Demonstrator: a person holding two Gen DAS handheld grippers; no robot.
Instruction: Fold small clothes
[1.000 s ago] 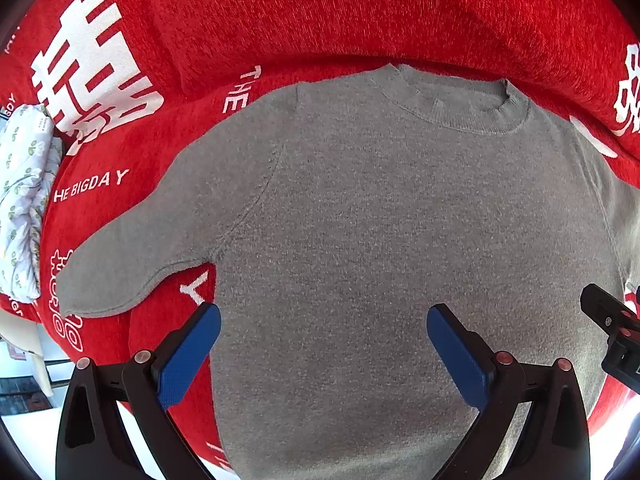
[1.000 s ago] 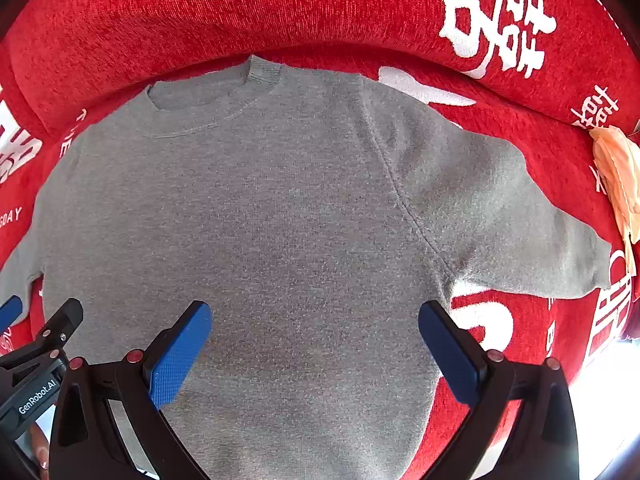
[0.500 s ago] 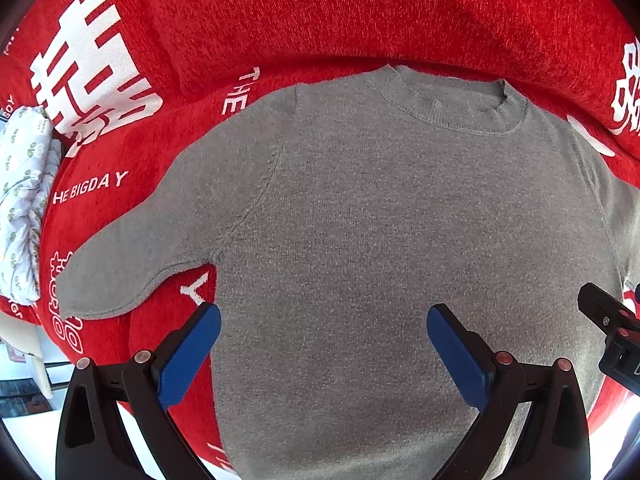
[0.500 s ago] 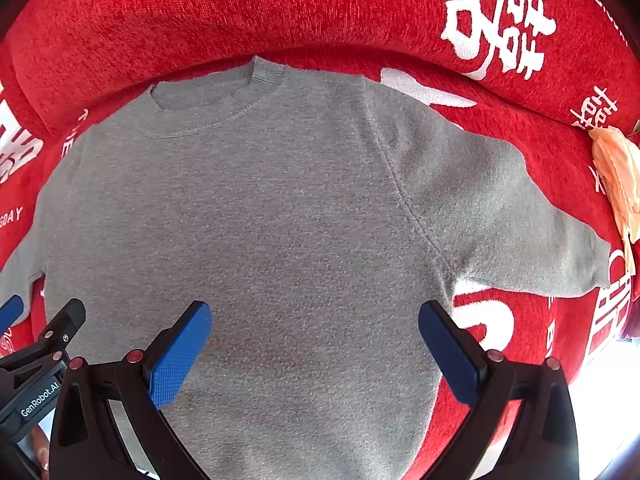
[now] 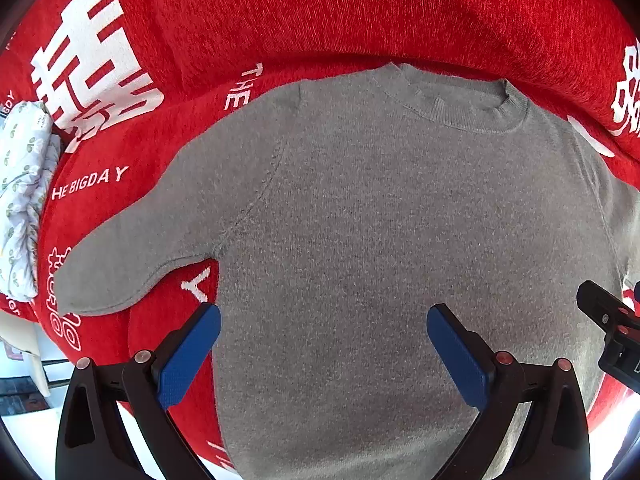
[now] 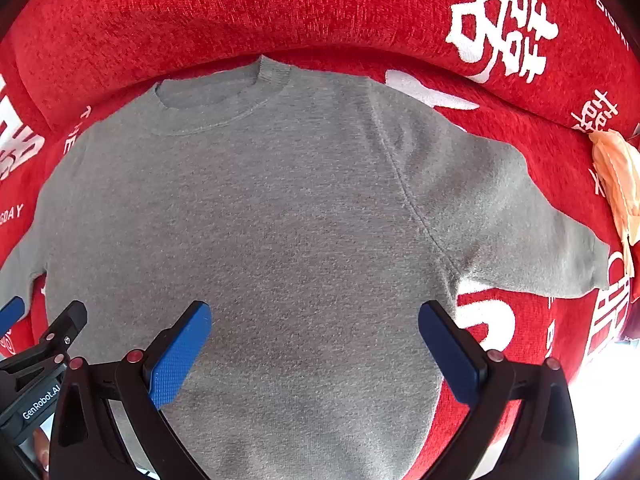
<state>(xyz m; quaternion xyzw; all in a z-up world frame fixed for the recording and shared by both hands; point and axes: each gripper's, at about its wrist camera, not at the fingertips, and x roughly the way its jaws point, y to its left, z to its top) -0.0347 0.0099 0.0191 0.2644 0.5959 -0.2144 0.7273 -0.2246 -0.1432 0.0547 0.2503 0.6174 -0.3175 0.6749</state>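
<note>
A red sofa cover (image 5: 360, 16) printed with white characters carries the grey sweater (image 5: 380, 220), spread flat and face up, its collar at the back edge by the backrest, its sleeves angled out toward either side. No fold is made yet. To begin well, I judge each sleeve cuff should be pinched and drawn straight across the chest, keeping the body unwrinkled. The left claw (image 5: 324, 344) and right claw (image 6: 316, 340) hover spread wide above the lower body, holding nothing. Compared with a second ago, almost nothing differs; the collar sits barely lower in view.
</note>
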